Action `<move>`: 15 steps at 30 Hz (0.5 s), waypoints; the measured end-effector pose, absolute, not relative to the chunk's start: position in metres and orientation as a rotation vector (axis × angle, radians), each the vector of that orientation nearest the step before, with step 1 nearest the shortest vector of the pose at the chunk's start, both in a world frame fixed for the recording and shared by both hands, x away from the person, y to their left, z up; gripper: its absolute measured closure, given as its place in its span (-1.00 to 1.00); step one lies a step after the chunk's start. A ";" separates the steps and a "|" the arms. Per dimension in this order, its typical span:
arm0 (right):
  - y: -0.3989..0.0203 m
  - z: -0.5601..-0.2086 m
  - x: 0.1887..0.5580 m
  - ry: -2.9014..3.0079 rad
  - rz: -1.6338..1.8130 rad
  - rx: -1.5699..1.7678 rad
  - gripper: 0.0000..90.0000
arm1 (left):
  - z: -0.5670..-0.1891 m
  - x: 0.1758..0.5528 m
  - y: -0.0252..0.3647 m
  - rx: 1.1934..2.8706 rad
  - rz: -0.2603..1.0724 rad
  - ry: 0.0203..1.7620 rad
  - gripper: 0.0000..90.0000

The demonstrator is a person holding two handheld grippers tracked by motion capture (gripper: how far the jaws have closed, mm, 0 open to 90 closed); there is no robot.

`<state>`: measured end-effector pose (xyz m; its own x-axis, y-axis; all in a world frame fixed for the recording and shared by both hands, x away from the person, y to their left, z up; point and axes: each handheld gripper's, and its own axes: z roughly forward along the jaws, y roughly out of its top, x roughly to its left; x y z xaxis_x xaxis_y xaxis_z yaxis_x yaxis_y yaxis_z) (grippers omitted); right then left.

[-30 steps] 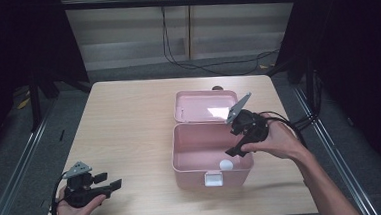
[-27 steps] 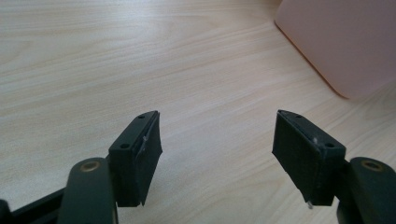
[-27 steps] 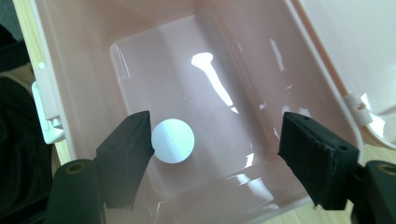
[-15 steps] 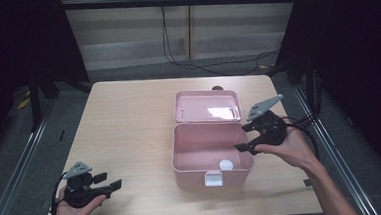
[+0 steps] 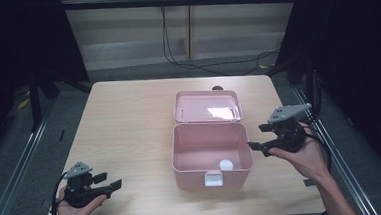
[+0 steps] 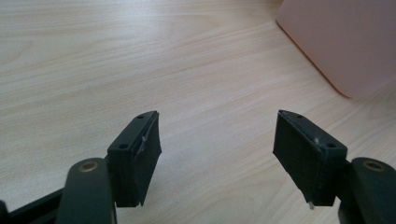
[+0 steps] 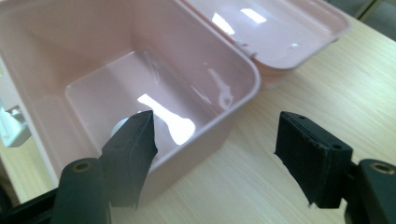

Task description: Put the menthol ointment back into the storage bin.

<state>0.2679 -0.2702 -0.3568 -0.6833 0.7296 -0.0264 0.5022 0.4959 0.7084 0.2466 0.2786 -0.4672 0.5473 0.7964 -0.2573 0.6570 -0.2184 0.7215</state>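
No text, label, brand, number or sign can be read on anything here.

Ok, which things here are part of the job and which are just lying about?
In the job:
pink box, lid open
white ball inside it
right gripper, open beside the box

Lying about:
left gripper, open, idle
dark object behind the lid
cables on the floor

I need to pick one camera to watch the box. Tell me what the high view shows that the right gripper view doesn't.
High view alone: the small white ball lying whole on the floor of the pink plastic box, and the left gripper. Right gripper view alone: close glare on the box's inner wall. Both: the box, its open pink lid, the light wooden table, and the open right gripper.
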 end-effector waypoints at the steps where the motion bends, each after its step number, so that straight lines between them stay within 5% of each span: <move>1: -0.278 -0.361 0.264 2.383 1.009 1.077 -0.36 | -0.467 0.246 0.279 1.946 0.209 1.179 -0.28; 15: -0.312 -0.401 0.231 2.218 1.091 1.232 -0.36 | -0.468 0.247 0.279 1.952 0.214 1.183 -0.28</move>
<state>0.2310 -0.3116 -0.4013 -0.5450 0.8373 0.0427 0.5448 0.3150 0.7771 0.2473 0.2790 -0.4678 0.5432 0.7997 -0.2558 0.6599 -0.2183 0.7190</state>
